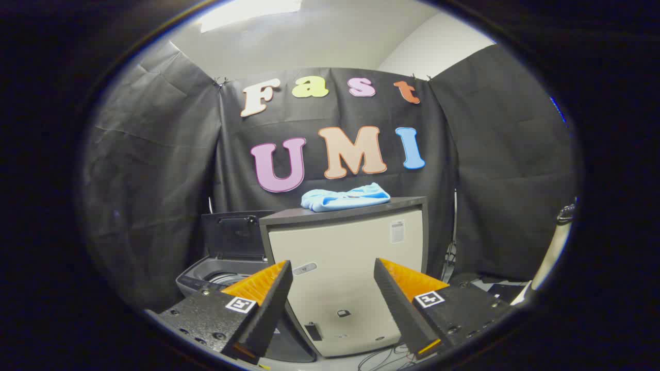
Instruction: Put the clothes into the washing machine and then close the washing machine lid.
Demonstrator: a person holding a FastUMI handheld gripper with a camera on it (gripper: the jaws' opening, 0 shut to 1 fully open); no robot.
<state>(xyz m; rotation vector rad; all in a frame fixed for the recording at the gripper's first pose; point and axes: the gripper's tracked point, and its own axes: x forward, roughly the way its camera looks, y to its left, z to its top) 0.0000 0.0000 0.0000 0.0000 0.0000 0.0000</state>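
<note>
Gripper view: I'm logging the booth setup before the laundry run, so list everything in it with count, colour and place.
cloth: one, light blue, bunched on top of the cabinet, beyond the tongs.
cabinet: one, cream front with dark top and frame, straight ahead of the tongs.
washing machine: one, grey, low beside the cabinet, partly behind one finger.
washing machine lid: one, dark, raised upright at the back of the machine.
cables: several, dark, on the floor at the cabinet's foot.
tongs: one pair, open, fingers spread with the cabinet front between them, holding nothing.
</note>
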